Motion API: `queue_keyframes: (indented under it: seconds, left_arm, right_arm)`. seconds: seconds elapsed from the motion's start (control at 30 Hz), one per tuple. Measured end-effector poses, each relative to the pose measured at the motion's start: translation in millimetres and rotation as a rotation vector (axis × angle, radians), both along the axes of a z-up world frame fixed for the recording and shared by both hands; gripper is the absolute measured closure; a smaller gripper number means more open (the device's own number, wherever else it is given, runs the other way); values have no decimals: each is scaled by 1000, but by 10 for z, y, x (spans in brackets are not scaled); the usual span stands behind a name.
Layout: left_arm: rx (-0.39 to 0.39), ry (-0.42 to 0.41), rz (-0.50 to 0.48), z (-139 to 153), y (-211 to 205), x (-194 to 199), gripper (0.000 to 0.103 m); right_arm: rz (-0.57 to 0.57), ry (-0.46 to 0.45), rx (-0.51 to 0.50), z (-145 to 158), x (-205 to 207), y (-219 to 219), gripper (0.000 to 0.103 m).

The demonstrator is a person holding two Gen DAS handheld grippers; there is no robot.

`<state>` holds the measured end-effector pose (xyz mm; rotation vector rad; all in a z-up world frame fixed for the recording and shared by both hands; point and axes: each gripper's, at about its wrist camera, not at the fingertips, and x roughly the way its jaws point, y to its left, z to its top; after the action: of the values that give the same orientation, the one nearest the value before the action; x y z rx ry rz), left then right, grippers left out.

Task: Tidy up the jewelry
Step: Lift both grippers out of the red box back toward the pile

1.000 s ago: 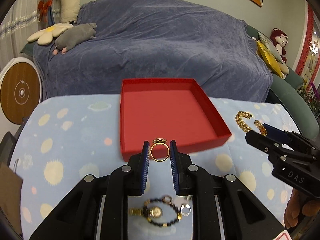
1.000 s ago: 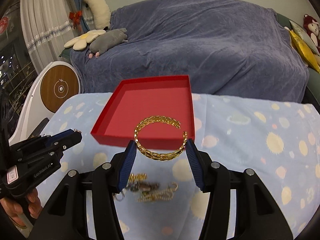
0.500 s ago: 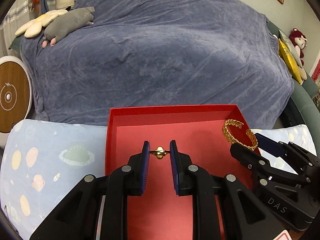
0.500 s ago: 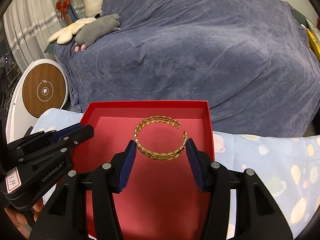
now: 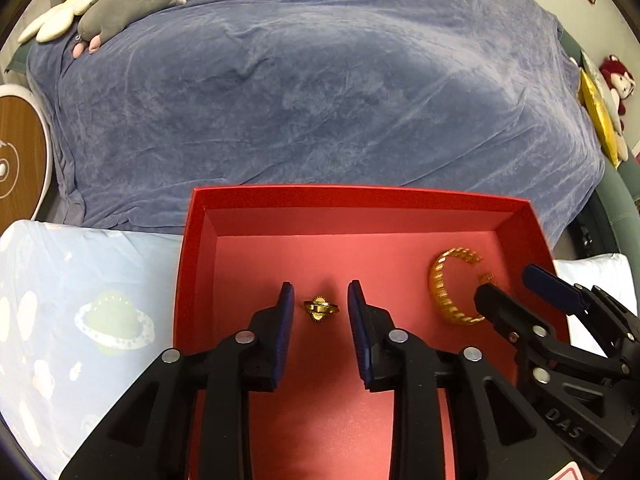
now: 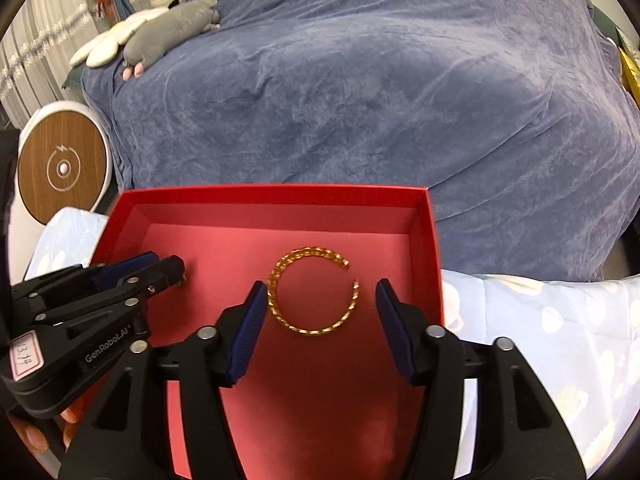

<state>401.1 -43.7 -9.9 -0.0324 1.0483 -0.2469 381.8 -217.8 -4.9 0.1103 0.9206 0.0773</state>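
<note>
Left gripper: positioned low over the left half of the red box, pointing steeply down into it. Its jaws have just been opening; the fingers now stand spread, with a clear gap on each side of the gold ring. The ring lies between them on the box floor, touched by neither pad, its decorated head facing up. The likely reason for this stance is a release straight onto the floor, so that the small piece does not roll or bounce.

Right gripper: positioned over the right half of the same box, in the same downward attitude. Its jaws have also just been opening. The fingers are spread wider than the gold open bangle, which lies flat between them; the left pad is just beside the bangle's edge, and contact cannot be confirmed. The bangle's opening faces about 2 o'clock in the right wrist view.

Container status: the box stands on a pale blue patterned cloth, with a couch under a blue-grey throw at 12 o'clock beyond it. It holds two items, the ring toward 9 o'clock of centre and the bangle toward 3 o'clock, well apart. Separate zones keep the pieces from tangling.
</note>
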Motion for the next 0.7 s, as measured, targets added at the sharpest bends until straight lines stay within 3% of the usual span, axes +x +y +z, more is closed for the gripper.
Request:
queue_keyframes:
  seconds: [0.13,0.33,0.5,0.7]
  left_arm:
    - [-32,-44,15,164,112,-232,58]
    - [-28,-126,44,561,391,-949,42]
    - [23,-177,74,709,638,-1743,39]
    - [24,-138,55,540,732,-2482,35]
  right_arm:
    - [-10,-45,42,209,-302,-115,43]
    - [24,-120,7,595,-1249,-212,42]
    - [29,-144,-12,720,-2146,-267,40]
    - [-23,-143,56,606,-2898,-292,37]
